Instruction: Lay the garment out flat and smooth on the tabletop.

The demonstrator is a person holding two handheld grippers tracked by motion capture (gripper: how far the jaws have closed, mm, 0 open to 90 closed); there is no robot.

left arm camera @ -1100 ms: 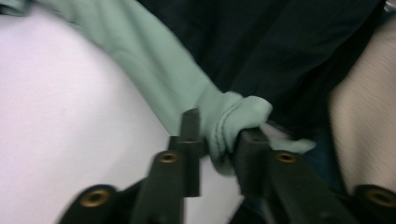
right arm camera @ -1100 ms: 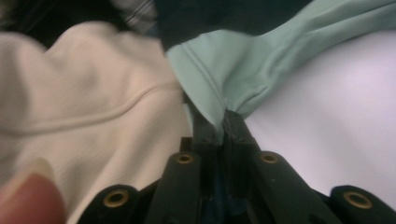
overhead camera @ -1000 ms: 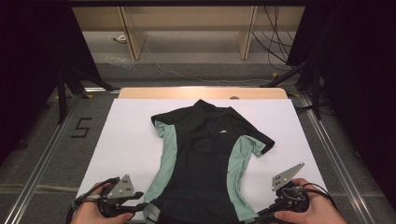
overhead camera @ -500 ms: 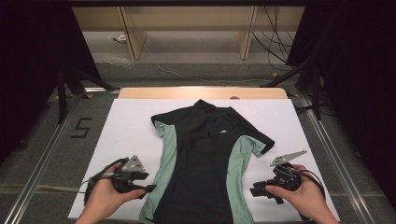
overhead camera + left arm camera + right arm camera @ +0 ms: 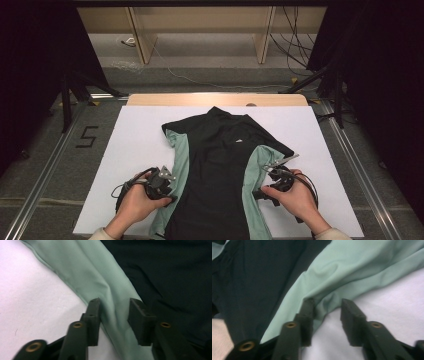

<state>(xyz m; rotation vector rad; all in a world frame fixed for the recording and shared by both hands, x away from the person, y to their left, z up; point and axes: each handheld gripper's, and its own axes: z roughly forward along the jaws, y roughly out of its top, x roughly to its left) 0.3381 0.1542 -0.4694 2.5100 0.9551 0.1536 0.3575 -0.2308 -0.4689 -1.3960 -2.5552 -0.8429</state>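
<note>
Two tools sit low in the frame, one on each mint side panel of the black shirt (image 5: 220, 165), spread flat mid-worktop (image 5: 125, 145). Left tool (image 5: 113, 311) has just been closing around a fabric ridge; right tool (image 5: 325, 312) is spread over the hem edge, probably not pinching yet.

- We see a shirt (image 5: 220, 170) that is black down the middle, with pale mint-green side panels and a small white mark on the chest.
- We see it lying on a plain white sheet (image 5: 125, 145), which covers a light wood table (image 5: 200, 99).
- Our left gripper (image 5: 113, 312) and right gripper (image 5: 327, 311) have black jaws with brass-coloured rivets.
- We see a black "5" (image 5: 86, 136) on the grey floor.
</note>
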